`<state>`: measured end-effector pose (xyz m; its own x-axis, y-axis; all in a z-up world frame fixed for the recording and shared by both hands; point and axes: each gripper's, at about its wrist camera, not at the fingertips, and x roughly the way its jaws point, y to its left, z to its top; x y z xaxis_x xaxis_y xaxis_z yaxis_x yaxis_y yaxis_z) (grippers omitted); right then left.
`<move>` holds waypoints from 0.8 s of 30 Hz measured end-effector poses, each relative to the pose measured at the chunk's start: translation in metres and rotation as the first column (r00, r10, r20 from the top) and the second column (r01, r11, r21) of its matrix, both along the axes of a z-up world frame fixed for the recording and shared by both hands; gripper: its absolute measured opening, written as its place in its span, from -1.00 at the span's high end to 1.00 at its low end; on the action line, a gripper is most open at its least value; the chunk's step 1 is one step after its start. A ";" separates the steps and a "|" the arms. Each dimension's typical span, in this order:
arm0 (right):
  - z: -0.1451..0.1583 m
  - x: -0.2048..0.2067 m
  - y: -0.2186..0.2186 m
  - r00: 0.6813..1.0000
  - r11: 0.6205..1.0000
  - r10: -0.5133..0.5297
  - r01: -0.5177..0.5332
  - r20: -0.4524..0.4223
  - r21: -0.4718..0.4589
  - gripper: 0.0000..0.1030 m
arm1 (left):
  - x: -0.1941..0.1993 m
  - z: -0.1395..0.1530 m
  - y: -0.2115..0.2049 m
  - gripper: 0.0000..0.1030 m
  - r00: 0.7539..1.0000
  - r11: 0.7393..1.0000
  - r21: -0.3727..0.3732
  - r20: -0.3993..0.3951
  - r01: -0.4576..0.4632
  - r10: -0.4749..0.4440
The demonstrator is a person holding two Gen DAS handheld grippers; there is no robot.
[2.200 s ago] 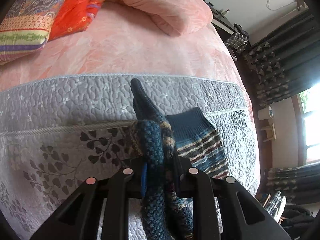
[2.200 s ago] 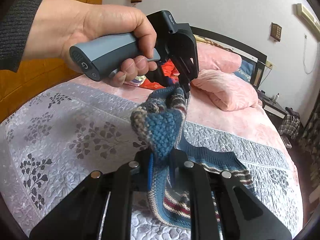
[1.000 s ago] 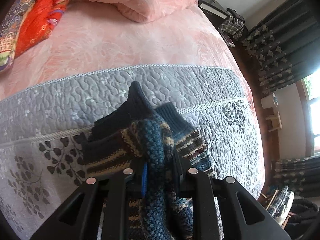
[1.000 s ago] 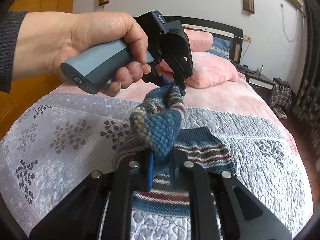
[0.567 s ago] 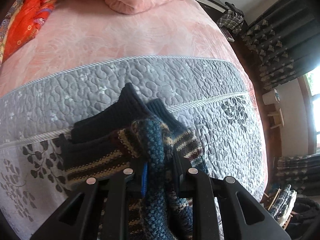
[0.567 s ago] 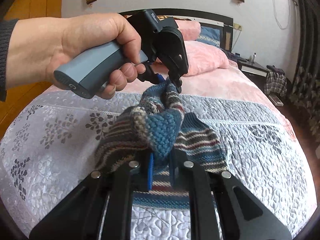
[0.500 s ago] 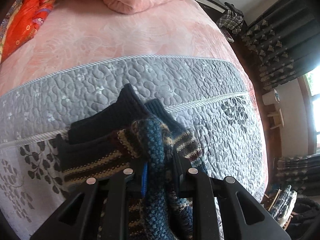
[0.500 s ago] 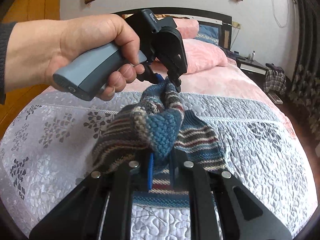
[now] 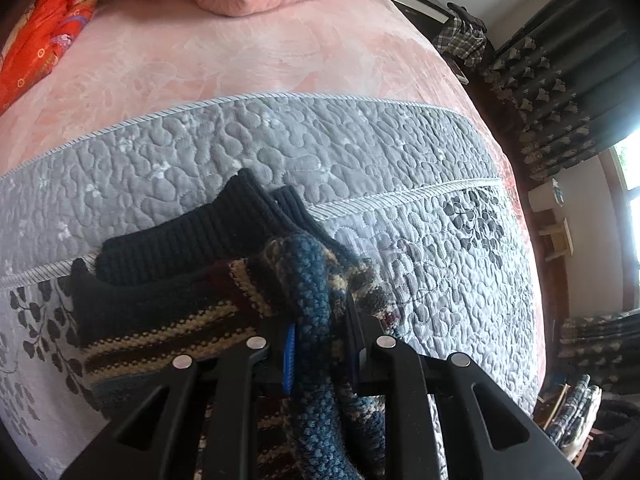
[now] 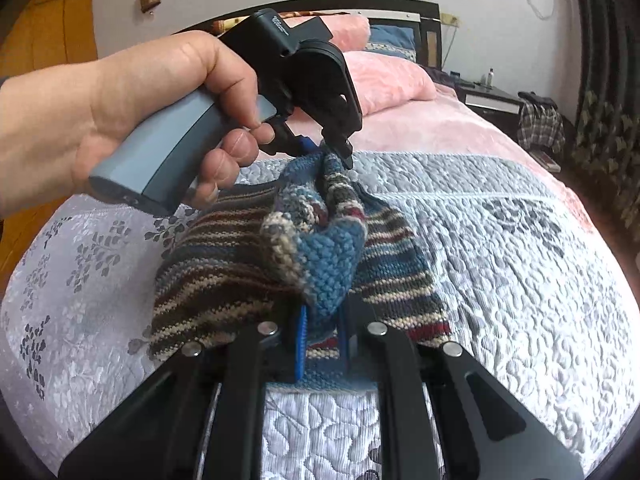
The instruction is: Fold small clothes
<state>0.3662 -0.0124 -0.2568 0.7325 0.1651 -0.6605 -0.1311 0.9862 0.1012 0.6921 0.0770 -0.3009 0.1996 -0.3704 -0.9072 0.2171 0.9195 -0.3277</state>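
Note:
A striped knit sock (image 10: 224, 264) in blue, brown and cream lies partly on the grey quilted bedspread (image 10: 500, 248), its toe end bunched up between both grippers. My right gripper (image 10: 322, 338) is shut on the blue toe fold. My left gripper (image 9: 322, 354) is shut on the other side of the same bunch; in the right wrist view that left gripper (image 10: 324, 148) is held by a hand (image 10: 132, 112) just beyond the fold. The sock's dark ribbed cuffs (image 9: 192, 236) spread to the left on the bedspread.
A pink blanket (image 9: 240, 52) covers the bed beyond the grey bedspread, with pink pillows (image 10: 388, 80) at the headboard and a red cloth (image 9: 36, 48) at far left. A nightstand (image 10: 492, 100), dark curtains (image 9: 560, 72) and a stool (image 9: 556, 236) lie past the bed's right edge.
Both grippers have come lower toward the bed with the sock. The hanging part has settled and spread out on the bedspread, cuffs fanning left.

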 end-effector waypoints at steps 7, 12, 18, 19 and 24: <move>-0.012 0.001 -0.021 0.999 0.999 -0.029 0.030 -0.024 0.043 0.79 | -0.008 -0.003 -0.019 0.63 0.998 0.999 0.043 0.067 -0.020 0.017; -0.019 0.002 -0.030 0.999 0.997 -0.037 0.040 -0.038 0.064 0.79 | -0.011 -0.008 -0.031 0.63 0.994 0.997 0.062 0.100 -0.039 0.032; -0.030 0.003 -0.042 0.997 0.995 -0.052 0.057 -0.065 0.083 0.79 | -0.015 -0.020 -0.044 0.63 0.989 0.996 0.068 0.135 -0.065 0.055; -0.032 0.003 -0.045 0.996 0.994 -0.053 0.059 -0.070 0.091 0.79 | -0.016 -0.022 -0.047 0.63 0.988 0.995 0.070 0.143 -0.070 0.060; -0.049 0.007 -0.068 0.990 0.980 -0.058 0.081 -0.131 0.179 0.77 | -0.017 -0.036 -0.055 0.63 0.984 0.993 0.065 0.159 -0.097 0.085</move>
<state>0.3730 -0.0799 -0.3058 0.6603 0.2438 -0.7103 -0.0381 0.9555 0.2926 0.6750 0.0217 -0.3364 0.3707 -0.2792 -0.8858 0.1746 0.9577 -0.2288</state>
